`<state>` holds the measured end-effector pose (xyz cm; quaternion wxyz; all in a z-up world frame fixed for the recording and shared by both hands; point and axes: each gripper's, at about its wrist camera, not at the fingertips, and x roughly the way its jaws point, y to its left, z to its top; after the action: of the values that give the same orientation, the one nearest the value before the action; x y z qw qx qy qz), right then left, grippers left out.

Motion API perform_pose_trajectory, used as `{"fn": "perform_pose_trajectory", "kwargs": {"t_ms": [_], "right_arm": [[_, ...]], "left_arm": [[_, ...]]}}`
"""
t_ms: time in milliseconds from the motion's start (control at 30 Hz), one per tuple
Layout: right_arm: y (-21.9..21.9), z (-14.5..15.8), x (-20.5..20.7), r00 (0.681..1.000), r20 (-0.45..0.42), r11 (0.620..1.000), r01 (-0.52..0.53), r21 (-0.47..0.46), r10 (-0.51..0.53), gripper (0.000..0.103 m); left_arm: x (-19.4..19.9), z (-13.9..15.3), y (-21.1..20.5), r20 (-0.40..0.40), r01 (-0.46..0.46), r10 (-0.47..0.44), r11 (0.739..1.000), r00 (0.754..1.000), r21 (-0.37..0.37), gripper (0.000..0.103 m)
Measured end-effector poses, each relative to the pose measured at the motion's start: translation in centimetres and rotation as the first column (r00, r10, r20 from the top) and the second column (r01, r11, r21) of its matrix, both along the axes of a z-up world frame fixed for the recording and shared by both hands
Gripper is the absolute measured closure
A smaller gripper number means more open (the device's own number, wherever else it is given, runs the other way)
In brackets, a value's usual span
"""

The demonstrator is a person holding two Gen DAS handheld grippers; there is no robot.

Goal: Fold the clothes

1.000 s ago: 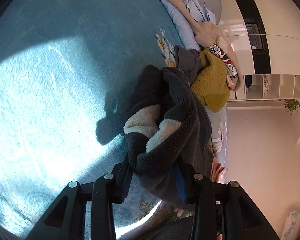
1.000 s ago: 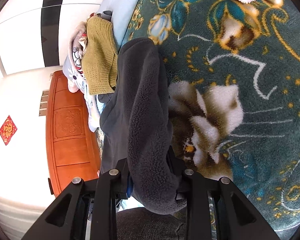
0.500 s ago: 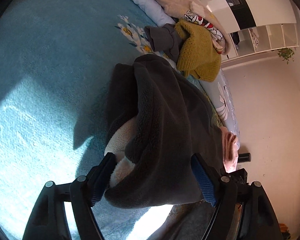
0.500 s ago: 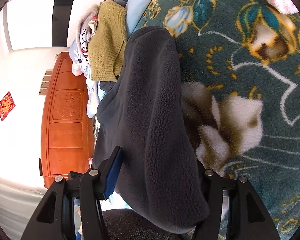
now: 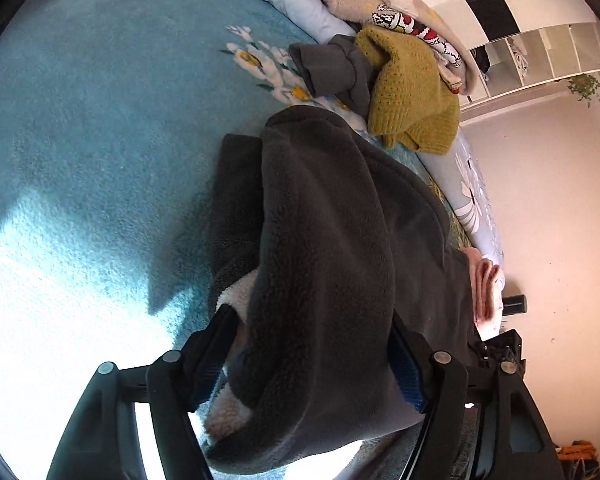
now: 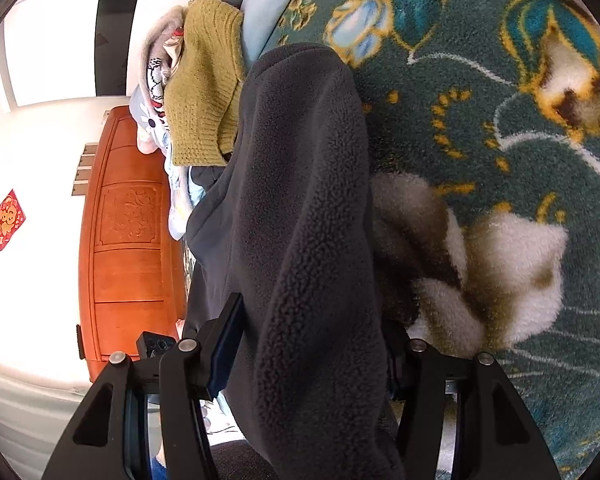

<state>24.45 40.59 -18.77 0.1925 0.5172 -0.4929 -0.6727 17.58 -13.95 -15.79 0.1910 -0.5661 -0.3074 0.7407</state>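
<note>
A dark grey fleece garment (image 5: 332, 248) lies bunched on a blue flowered blanket (image 5: 92, 112), draped between both grippers. The left gripper (image 5: 312, 364) and right gripper (image 6: 312, 344) each stand spread wide, with fleece filling the gap. A mustard knit sweater (image 6: 204, 88) sits on a clothes pile at the far end.

Left wrist view: close over blue blanket (image 5: 80, 128). Right wrist view: close over floral blanket (image 6: 500, 128). Shared: dark fleece (image 5: 324, 248), clothes pile (image 6: 204, 92).
</note>
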Motion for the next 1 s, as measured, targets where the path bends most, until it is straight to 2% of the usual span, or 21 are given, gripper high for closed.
{"fn": "perform_pose_trajectory", "kwargs": {"t_ms": [200,367,400,433,500,567,633,767,867,933,1000], "right_arm": [[0.2,1.1,-0.3,1.0,-0.019,0.999,0.013,-0.052,-0.014,0.066],[0.8,3.4,-0.7,0.996,-0.086,0.994,0.012,-0.11,-0.021,0.069],[1.0,3.8,-0.8,0.995,-0.099,0.993,0.012,-0.121,-0.024,0.07],[1.2,4.3,-0.9,0.993,-0.112,0.991,0.012,-0.132,-0.027,0.07],[1.7,5.2,-0.8,0.99,-0.137,0.989,0.006,-0.15,-0.027,0.07],[2.3,6.0,-0.6,0.988,-0.155,0.99,-0.009,-0.143,-0.013,0.07],[2.9,6.5,-0.2,0.986,-0.17,0.993,-0.026,-0.116,0.006,0.07],[3.7,5.4,0.4,0.989,-0.143,0.996,-0.037,-0.086,0.025,0.07],[3.8,3.8,0.9,0.994,-0.109,0.995,-0.04,-0.088,0.03,0.07],[4.0,2.8,1.1,0.996,-0.092,0.994,-0.031,-0.1,0.022,0.07],[4.2,1.9,1.3,0.997,-0.074,0.993,-0.022,-0.113,0.013,0.07]], "left_arm": [[0.7,3.1,0.6,-0.065,-0.013,0.009,0.998,0.998,-0.059,0.057],[1.0,7.3,0.8,-0.132,-0.041,0.038,0.999,0.991,-0.02,0.065],[1.1,8.3,1.0,-0.148,-0.039,0.038,0.999,0.988,-0.006,0.069],[0.9,9.2,1.4,-0.159,-0.025,0.028,1.0,0.987,0.019,0.071],[0.5,10.6,2.6,-0.162,-0.002,0.003,1.0,0.987,0.007,0.071],[0.2,11.1,4.1,-0.156,0.031,-0.034,0.999,0.987,-0.026,0.071],[0.5,10.1,4.5,-0.131,0.025,-0.03,0.999,0.991,-0.042,0.071],[1.3,7.7,4.6,-0.08,0.008,-0.014,0.997,0.997,-0.071,0.071],[2.4,5.5,3.6,-0.047,-0.01,0.006,0.996,0.999,-0.088,0.066],[3.1,4.0,3.0,-0.025,-0.024,0.022,0.996,0.999,-0.088,0.057],[3.6,2.6,2.2,0.0,-0.055,0.055,0.996,0.998,-0.068,0.035]]}}
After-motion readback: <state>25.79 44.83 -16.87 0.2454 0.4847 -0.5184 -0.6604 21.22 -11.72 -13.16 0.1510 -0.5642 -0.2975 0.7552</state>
